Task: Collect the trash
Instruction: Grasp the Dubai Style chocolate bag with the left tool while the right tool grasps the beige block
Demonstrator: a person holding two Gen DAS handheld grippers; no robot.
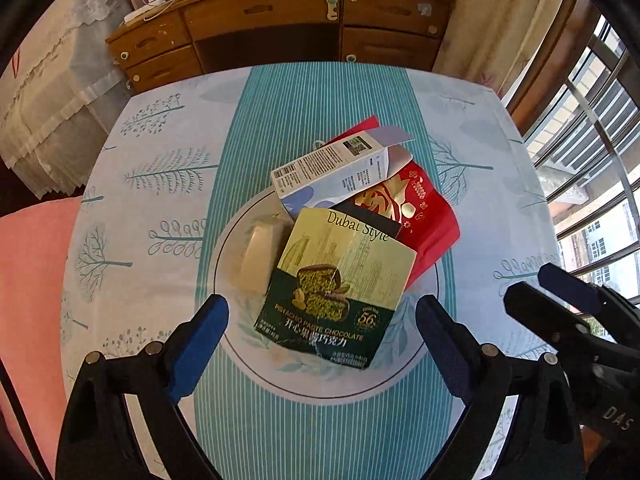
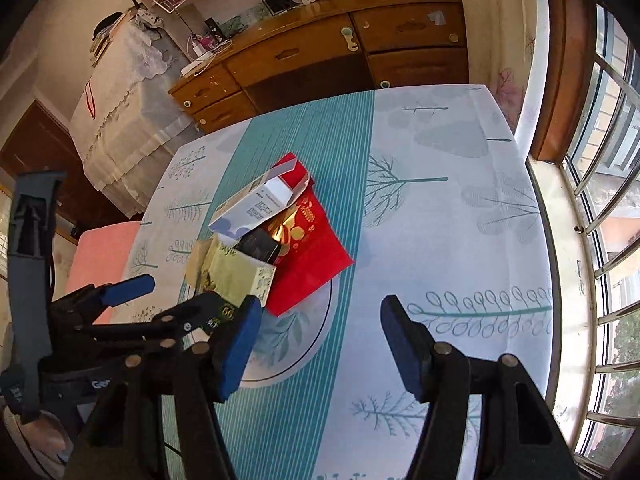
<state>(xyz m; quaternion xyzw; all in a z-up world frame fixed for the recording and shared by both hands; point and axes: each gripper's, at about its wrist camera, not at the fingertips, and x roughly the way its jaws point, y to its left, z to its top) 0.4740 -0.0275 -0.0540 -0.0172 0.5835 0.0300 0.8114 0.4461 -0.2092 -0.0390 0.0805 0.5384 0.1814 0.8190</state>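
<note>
A pile of trash lies on a white plate (image 1: 420, 344) in the middle of the table. On top is a green pistachio chocolate box (image 1: 340, 276), with a white and blue carton (image 1: 340, 168), a red packet (image 1: 424, 216) and a cream wrapper (image 1: 260, 256) around it. My left gripper (image 1: 322, 304) hangs open over the near end of the chocolate box, its blue pads clear of both sides. My right gripper (image 2: 320, 307) is open beside the plate (image 2: 312, 320), with nothing between its fingers. The red packet (image 2: 316, 256) lies just beyond it. The left gripper (image 2: 180, 290) shows at its left.
A teal and white tablecloth (image 1: 160, 184) covers the table. A wooden dresser (image 1: 280, 24) stands behind it. On the left are a pink cushion (image 1: 32, 280) and a lace-covered piece of furniture (image 2: 120, 120). A barred window (image 2: 608, 240) runs along the right.
</note>
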